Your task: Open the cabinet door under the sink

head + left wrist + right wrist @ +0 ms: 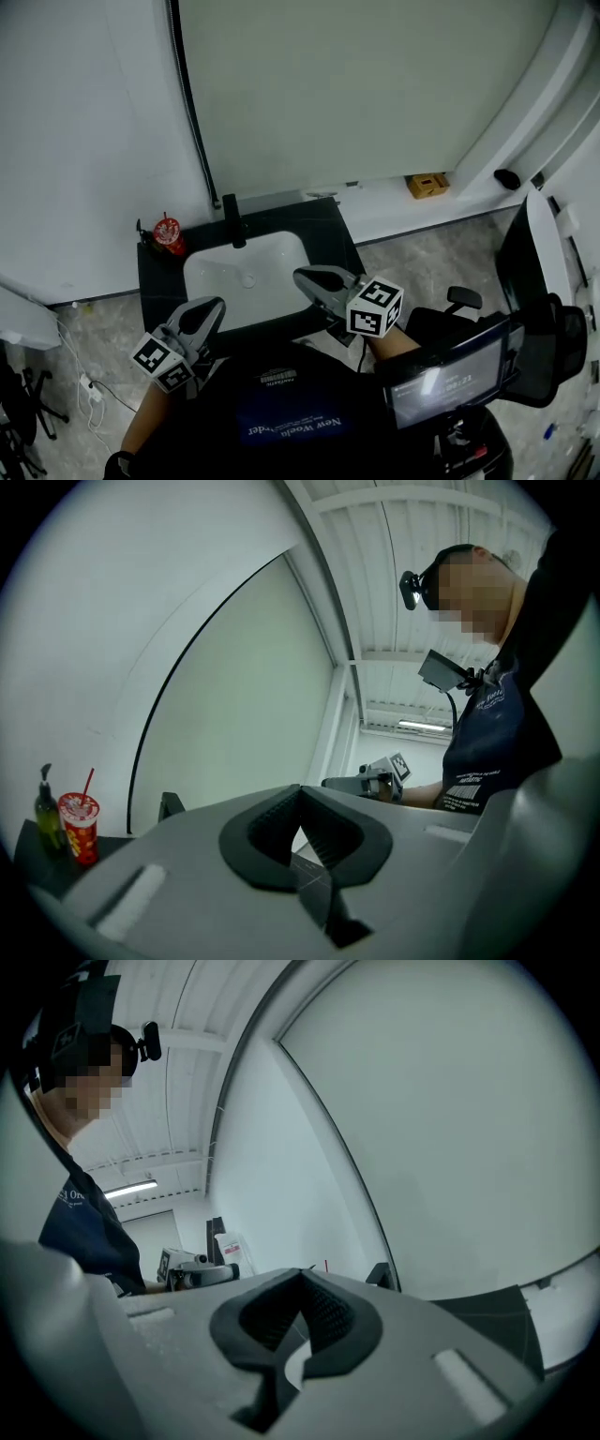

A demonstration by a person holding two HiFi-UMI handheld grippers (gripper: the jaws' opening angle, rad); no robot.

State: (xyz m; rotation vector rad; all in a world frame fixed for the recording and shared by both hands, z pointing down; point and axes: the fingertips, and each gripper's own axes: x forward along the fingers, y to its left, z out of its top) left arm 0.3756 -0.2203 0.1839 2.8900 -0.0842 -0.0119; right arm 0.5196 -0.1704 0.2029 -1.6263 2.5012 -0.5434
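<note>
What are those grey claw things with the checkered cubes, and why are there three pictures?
They are two grabbers held by a person. The head view looks down from a camera on the person's head: the left gripper and right gripper are near a white sink with a black tap. A red cup and a dark bottle stand on the counter. The two gripper views come from cameras riding on the grabbers. Both grippers are shut and hold nothing.
</note>
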